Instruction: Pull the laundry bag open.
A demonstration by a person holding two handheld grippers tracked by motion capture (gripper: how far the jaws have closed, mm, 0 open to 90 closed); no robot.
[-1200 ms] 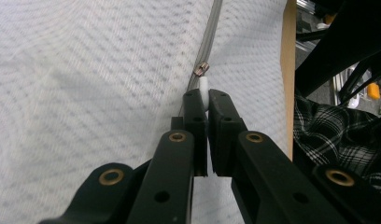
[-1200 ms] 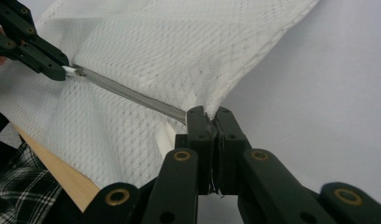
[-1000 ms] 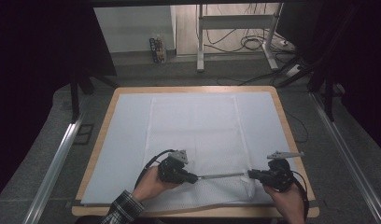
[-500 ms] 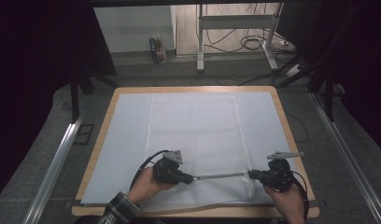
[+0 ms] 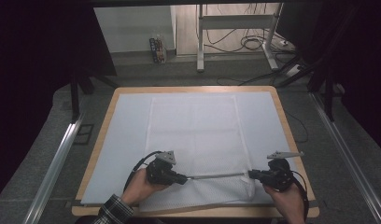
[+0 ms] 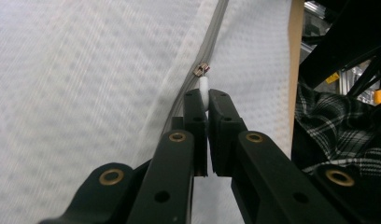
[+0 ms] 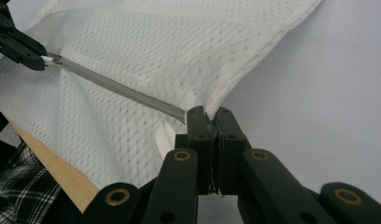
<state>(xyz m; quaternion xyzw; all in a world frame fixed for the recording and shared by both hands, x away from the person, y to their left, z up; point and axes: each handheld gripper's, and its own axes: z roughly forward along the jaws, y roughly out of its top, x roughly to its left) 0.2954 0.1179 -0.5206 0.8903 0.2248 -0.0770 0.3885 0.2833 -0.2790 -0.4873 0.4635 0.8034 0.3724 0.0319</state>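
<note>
From overhead we looked forward and down across the light wooden table [image 5: 278,107]. Our two gripper cameras sat close behind their black jaws, looking along them. Both shared the grey zipper line [image 6: 181,100] of the white mesh fabric bag [image 7: 179,51], stretching ahead of the fingertips.

Dim room, dark at both sides; the tabletop [image 5: 109,116] is evenly lit from above with soft shadows. Mesh beside the left tongs [image 6: 203,100] is motion-blurred.
</note>
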